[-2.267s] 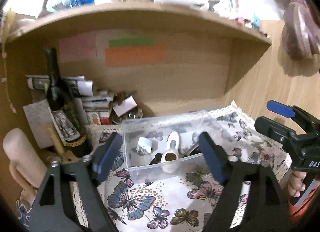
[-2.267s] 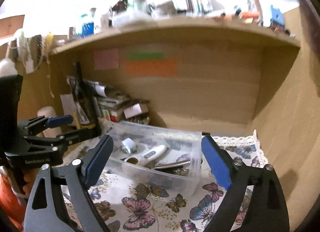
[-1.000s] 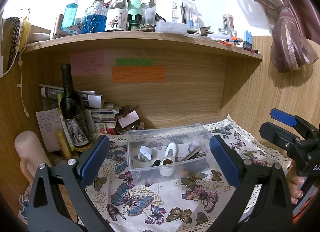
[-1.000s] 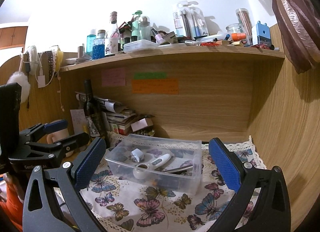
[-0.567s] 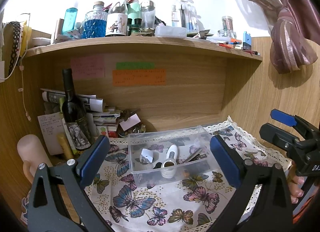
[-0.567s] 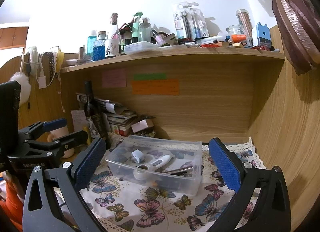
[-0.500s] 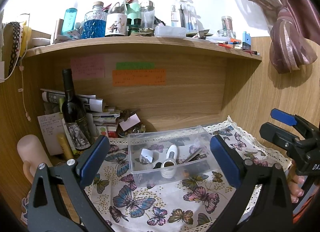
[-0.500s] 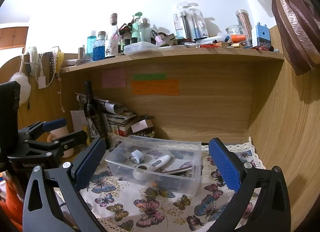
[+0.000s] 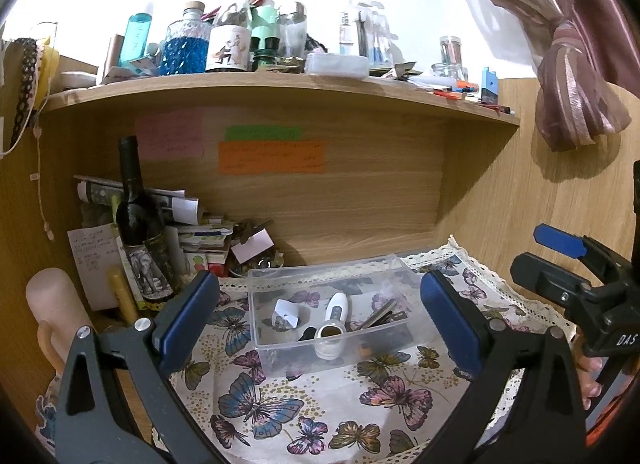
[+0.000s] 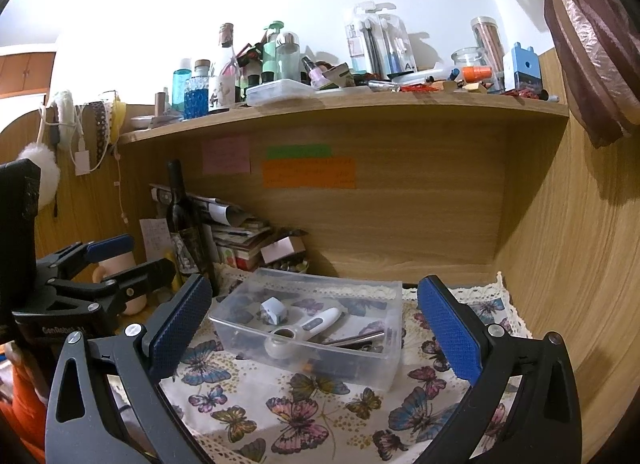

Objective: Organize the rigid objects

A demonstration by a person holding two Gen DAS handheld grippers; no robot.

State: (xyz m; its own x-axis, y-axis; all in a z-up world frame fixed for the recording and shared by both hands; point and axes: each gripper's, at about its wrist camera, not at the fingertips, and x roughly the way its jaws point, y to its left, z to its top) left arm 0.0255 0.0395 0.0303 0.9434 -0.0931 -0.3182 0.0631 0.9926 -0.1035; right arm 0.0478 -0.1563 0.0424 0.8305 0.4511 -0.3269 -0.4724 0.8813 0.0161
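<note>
A clear plastic box (image 9: 288, 360) (image 10: 360, 368) stands on a butterfly-print cloth (image 9: 320, 408) in a wooden alcove. Inside lie a white thermometer-like device (image 9: 334, 310) (image 10: 316, 322), a small white block (image 9: 286, 312) (image 10: 274, 310) and dark metal tools (image 9: 380, 316) (image 10: 352, 340). My left gripper (image 9: 320, 316) is open and empty, held back in front of the box. My right gripper (image 10: 314, 324) is open and empty, also back from the box, at its right front. Each gripper shows in the other's view, at the edge.
A dark wine bottle (image 9: 140, 224) and stacked papers (image 9: 200, 232) stand at the back left, with a pale pink cylinder (image 9: 52, 308) beside them. A wooden wall (image 10: 568, 264) closes the right side. The shelf above (image 9: 280, 84) carries several bottles and jars.
Both grippers have drawn back and up from the box over the last two seconds, so the box looks smaller. In the last half second almost nothing moved.
</note>
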